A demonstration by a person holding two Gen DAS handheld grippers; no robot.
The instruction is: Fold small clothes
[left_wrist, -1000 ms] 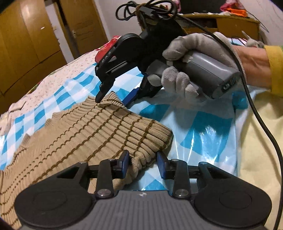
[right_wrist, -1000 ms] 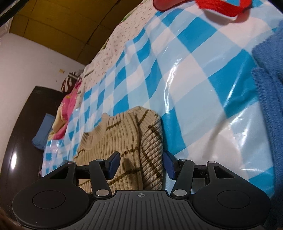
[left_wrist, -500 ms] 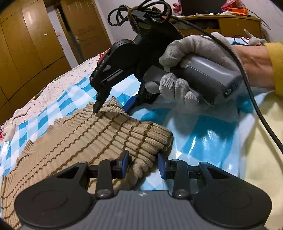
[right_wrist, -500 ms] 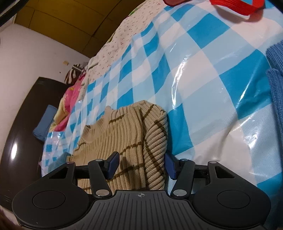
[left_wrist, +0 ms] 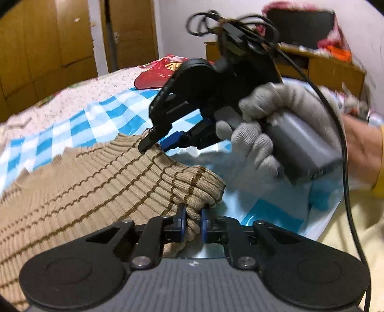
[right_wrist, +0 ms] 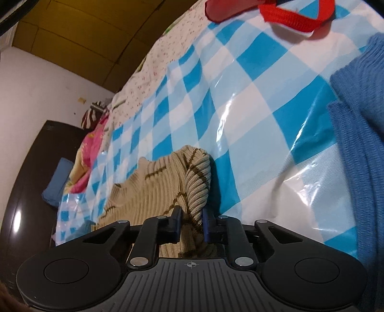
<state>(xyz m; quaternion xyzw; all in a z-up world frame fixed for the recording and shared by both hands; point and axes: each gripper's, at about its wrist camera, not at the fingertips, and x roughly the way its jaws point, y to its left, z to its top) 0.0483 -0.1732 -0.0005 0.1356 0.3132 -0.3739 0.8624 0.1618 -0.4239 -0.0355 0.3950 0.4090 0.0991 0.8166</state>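
A tan ribbed sweater with thin brown stripes [left_wrist: 96,182] lies on a blue-and-white checked plastic sheet [left_wrist: 96,120]. My left gripper [left_wrist: 192,222] is closing, and its blue pads pinch a fold of the sweater's near corner. In the left wrist view my right gripper [left_wrist: 156,145], held by a gloved hand [left_wrist: 259,134], bites the sweater's far edge. In the right wrist view the same sweater [right_wrist: 156,189] is bunched between my right gripper [right_wrist: 192,224], whose jaws are closing, pads pressed on the knit edge.
A blue knit garment [right_wrist: 357,134] lies at the right on the checked sheet [right_wrist: 240,96]. A red bag [left_wrist: 160,74] sits at the far end, its red strap [right_wrist: 290,16] near the top. Wooden wardrobe doors [left_wrist: 48,40] and a dresser [left_wrist: 324,67] stand beyond the bed.
Both grippers have shut from open onto the sweater's edge. The left gripper rolled a little and the knit corner now bunches up between its pads.
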